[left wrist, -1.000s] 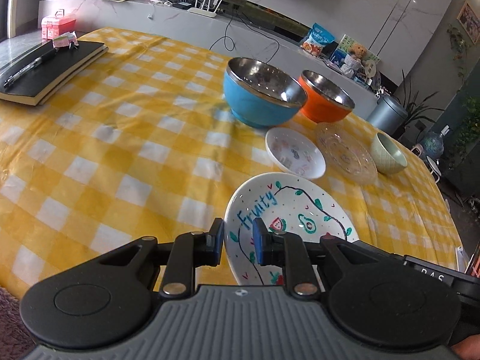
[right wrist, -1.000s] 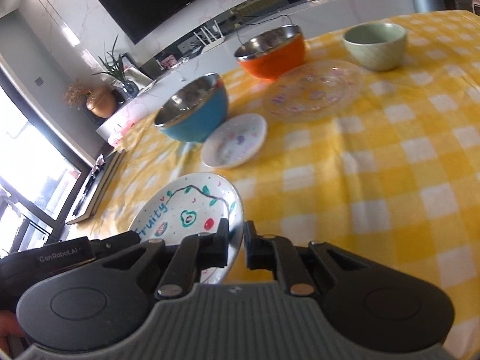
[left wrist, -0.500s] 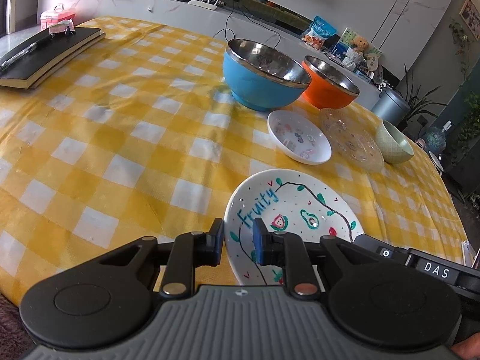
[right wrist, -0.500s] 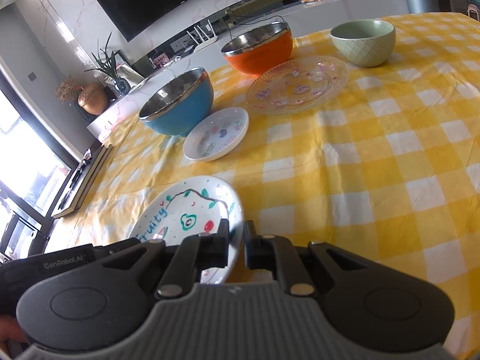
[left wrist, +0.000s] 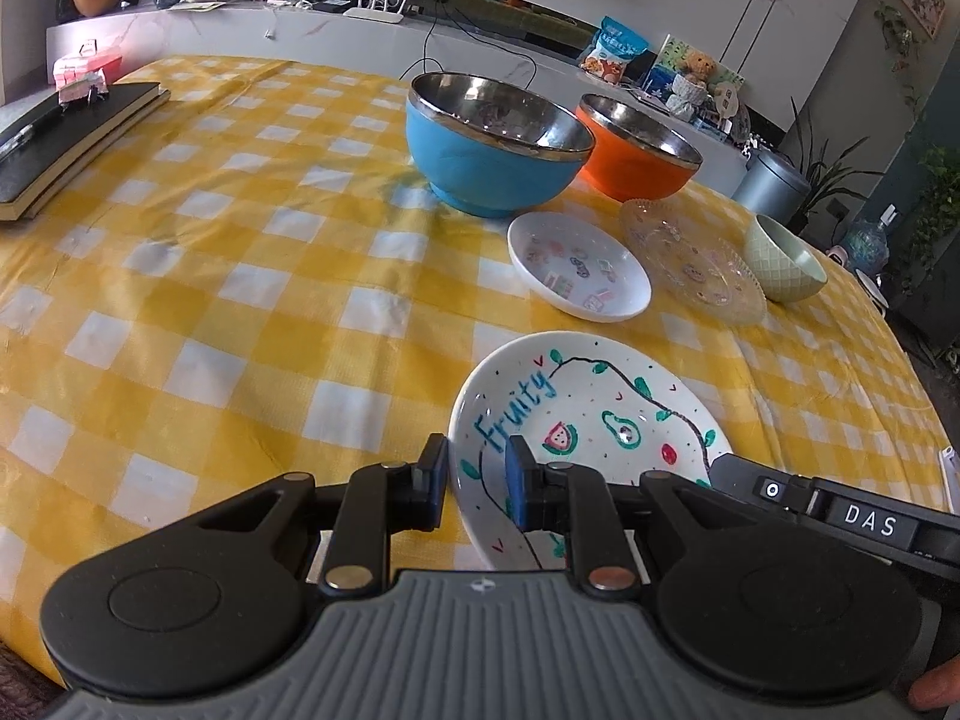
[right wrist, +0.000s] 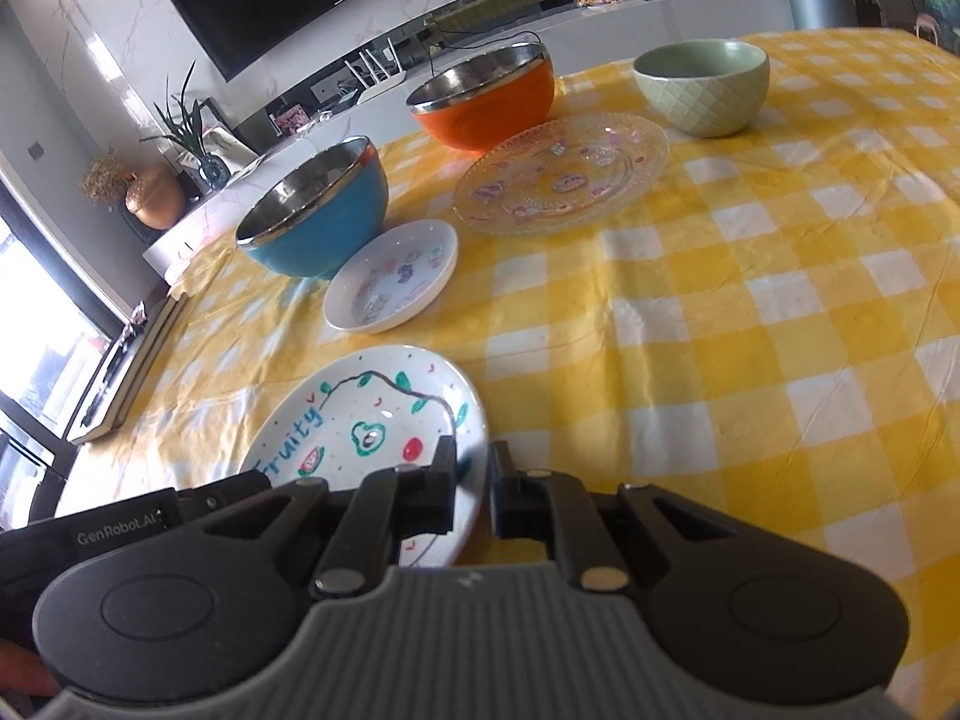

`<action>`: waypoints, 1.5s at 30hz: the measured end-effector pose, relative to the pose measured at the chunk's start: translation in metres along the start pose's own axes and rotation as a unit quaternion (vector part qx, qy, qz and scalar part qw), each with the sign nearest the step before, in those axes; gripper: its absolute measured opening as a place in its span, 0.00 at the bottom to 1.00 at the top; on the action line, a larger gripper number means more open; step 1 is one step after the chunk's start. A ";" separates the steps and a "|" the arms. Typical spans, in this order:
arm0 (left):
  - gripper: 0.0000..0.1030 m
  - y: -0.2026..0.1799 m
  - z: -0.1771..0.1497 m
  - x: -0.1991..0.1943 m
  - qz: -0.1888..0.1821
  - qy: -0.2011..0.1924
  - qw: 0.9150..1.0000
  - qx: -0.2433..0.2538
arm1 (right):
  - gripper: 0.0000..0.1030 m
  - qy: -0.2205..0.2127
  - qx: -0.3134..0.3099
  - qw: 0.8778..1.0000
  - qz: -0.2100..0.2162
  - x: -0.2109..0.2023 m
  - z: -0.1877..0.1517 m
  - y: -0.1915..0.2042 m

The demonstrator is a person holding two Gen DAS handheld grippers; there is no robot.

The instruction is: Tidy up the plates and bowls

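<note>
White round "Fruity" plate (left wrist: 591, 420) at the near edge of the yellow-checked table (left wrist: 240, 300). Left gripper (left wrist: 477, 480): fingers narrowly parted, clamped on the plate's left rim. Right gripper (right wrist: 471, 480): fingers nearly closed, pinching its right rim.

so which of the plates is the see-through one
The clear glass plate, lying between the orange bowl and the green bowl; the other two plates are opaque white.

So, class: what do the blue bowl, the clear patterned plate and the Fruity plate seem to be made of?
Blue bowl: likely steel inside, mirror-bright with a metal rim, and a matte blue outer shell, perhaps plastic.
Clear patterned plate: glass or clear plastic; the tablecloth checks show through it.
Fruity plate: glazed white ceramic by its gloss, possibly melamine.
</note>
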State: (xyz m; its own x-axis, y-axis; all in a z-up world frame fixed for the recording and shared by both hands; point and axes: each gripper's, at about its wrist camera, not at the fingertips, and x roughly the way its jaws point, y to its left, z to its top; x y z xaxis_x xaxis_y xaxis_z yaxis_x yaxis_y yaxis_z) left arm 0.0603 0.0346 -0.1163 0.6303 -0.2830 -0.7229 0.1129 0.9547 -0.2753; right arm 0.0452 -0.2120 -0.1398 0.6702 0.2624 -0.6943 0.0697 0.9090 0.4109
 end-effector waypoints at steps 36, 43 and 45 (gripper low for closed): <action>0.52 -0.086 0.066 -0.009 -0.074 -0.053 0.995 0.046 | 0.60 -0.115 -0.005 0.992 -0.048 -0.050 0.052 -0.029; 0.53 -0.103 0.087 0.030 -0.074 -0.047 0.996 0.029 | 0.59 -0.135 -0.017 0.988 -0.073 -0.033 0.077 -0.048; 0.53 -0.102 0.094 0.044 -0.079 -0.042 0.996 0.019 | 0.59 -0.135 -0.017 0.988 -0.069 -0.023 0.086 -0.053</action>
State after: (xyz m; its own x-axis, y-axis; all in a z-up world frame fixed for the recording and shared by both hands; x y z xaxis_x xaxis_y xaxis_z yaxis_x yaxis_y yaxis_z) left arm 0.1487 -0.0666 -0.0599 0.6644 -0.4233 -0.6160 0.2437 0.9018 -0.3568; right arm 0.0896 -0.2938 -0.0947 0.8287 0.0445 -0.5580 0.1523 0.9413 0.3012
